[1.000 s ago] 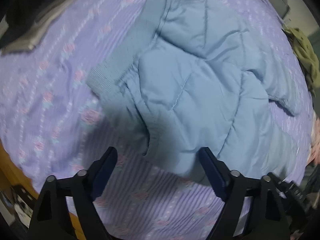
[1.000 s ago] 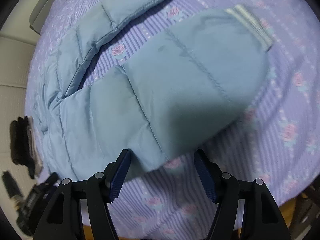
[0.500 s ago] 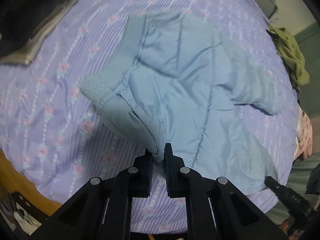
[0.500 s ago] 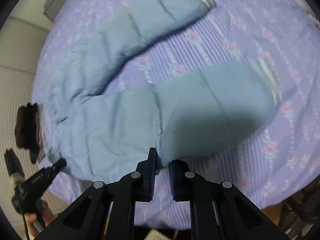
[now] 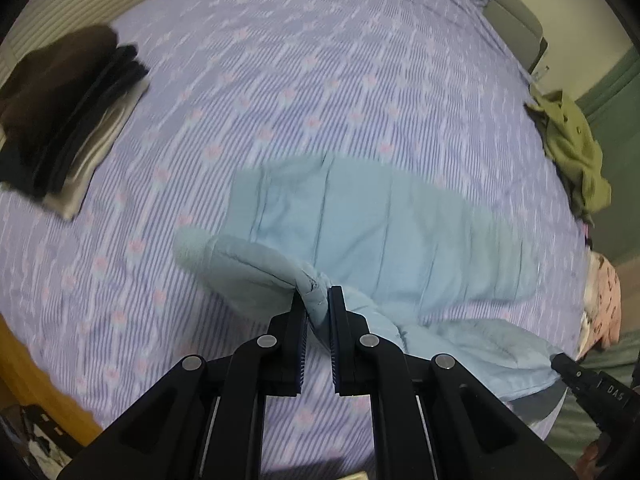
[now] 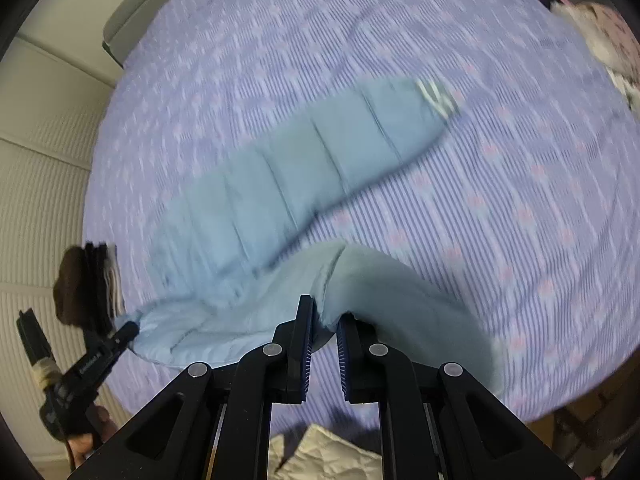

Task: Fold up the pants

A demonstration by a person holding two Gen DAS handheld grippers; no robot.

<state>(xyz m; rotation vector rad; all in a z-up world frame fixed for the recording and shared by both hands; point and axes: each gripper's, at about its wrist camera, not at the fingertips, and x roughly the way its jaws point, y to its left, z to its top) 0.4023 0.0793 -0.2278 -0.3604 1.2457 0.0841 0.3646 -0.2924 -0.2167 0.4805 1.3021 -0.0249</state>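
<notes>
Light blue quilted pants [image 5: 380,224] lie on a purple floral bedsheet [image 5: 280,80]. One leg lies flat across the bed, its striped cuff [image 6: 436,96] at the far end. My left gripper [image 5: 318,300] is shut on the pants' edge near the ribbed waistband [image 5: 192,244] and holds it up off the sheet. My right gripper [image 6: 325,320] is shut on the edge of the other leg [image 6: 384,280] and lifts it above the bed. The cloth hangs slack between the two grippers.
A stack of folded dark clothes [image 5: 60,120] sits at the left of the bed. An olive garment [image 5: 572,148] and a pink patterned one [image 5: 604,304] lie at the right edge. The wooden bed edge [image 5: 36,376] is near me.
Both grippers have closed on the pants and lifted their edges off the sheet, pulling back toward me. The near leg has come up while the far leg stays flat.
</notes>
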